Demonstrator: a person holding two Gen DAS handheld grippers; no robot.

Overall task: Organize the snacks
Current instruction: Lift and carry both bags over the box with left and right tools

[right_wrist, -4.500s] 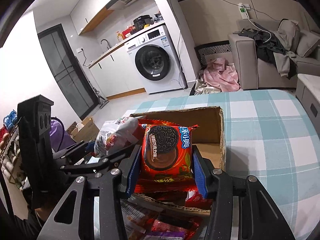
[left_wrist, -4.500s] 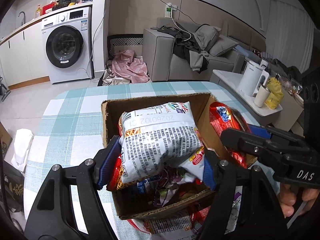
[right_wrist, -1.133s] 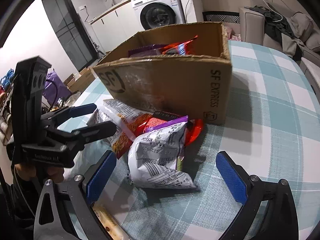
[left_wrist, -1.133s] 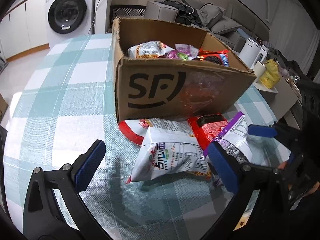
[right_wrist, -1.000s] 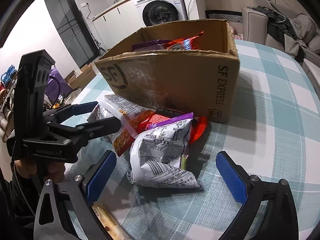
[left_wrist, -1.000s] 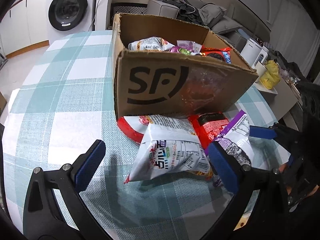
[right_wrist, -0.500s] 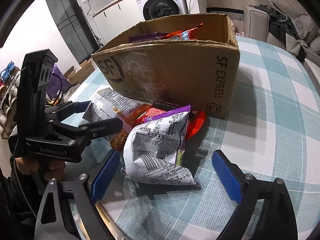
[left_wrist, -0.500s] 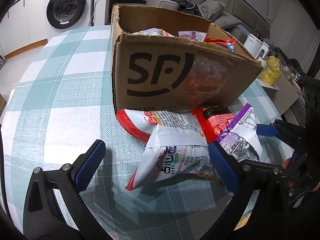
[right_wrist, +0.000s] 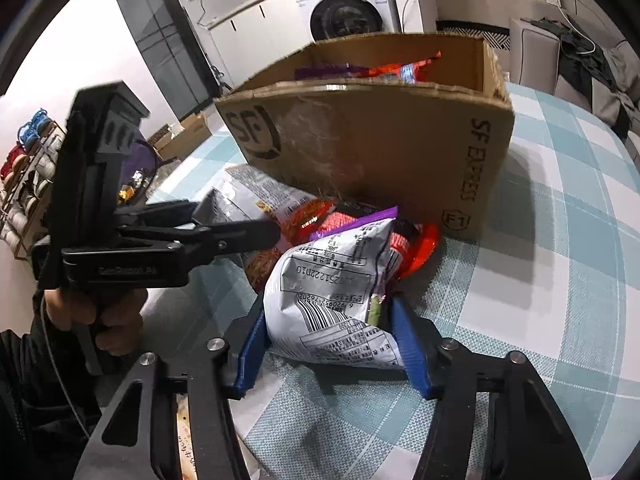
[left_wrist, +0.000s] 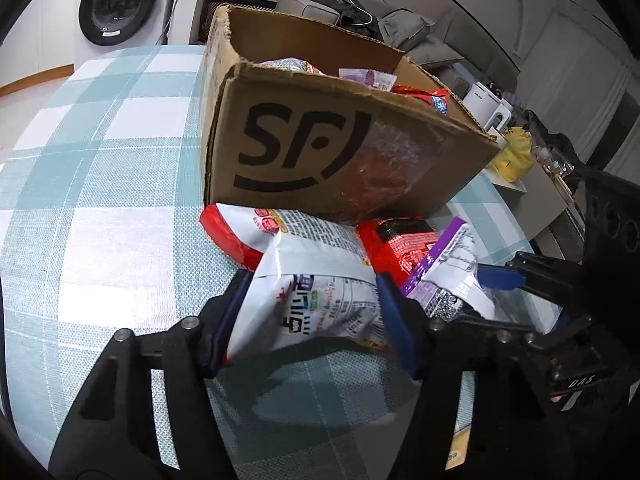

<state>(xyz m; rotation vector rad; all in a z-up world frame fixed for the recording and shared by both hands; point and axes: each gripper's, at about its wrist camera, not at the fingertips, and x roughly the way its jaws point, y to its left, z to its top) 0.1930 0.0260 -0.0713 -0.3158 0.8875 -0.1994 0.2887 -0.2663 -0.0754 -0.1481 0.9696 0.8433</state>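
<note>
- The left tool (left_wrist: 312,312) is pointing down at the bench (left_wrist: 100,184), its blue pads (left_wrist: 394,320) pressing both sides of a white bag (left_wrist: 316,296); its jaws have just been closing onto that bag.
- The white bag is lying on top of a red-edged bag (left_wrist: 240,232), just near of the box (left_wrist: 320,152).
- The right tool (right_wrist: 332,344) is likewise angled down, its blue pads (right_wrist: 408,344) squeezing a purple-topped bag (right_wrist: 336,292) printed with a barcode; its jaws have just been closing too, and the bag is sitting between them.
- In the right wrist view the left tool is showing from the side at the left, a hand (right_wrist: 96,312) in a dark sleeve holding its handle.
- In the left wrist view the right tool is showing at the right edge, one blue pad beside the purple-topped bag.
- A red pack (left_wrist: 400,240) is lying between the two gripped bags, touching the box's near wall.
- The box is standing upright and open on the checked cloth, marked with a black logo, with several snack packs (right_wrist: 380,70) sticking up inside.
- Beyond the bench, a washing machine (right_wrist: 352,8) is standing at the far left, and a grey sofa (left_wrist: 404,32) at the far right.
</note>
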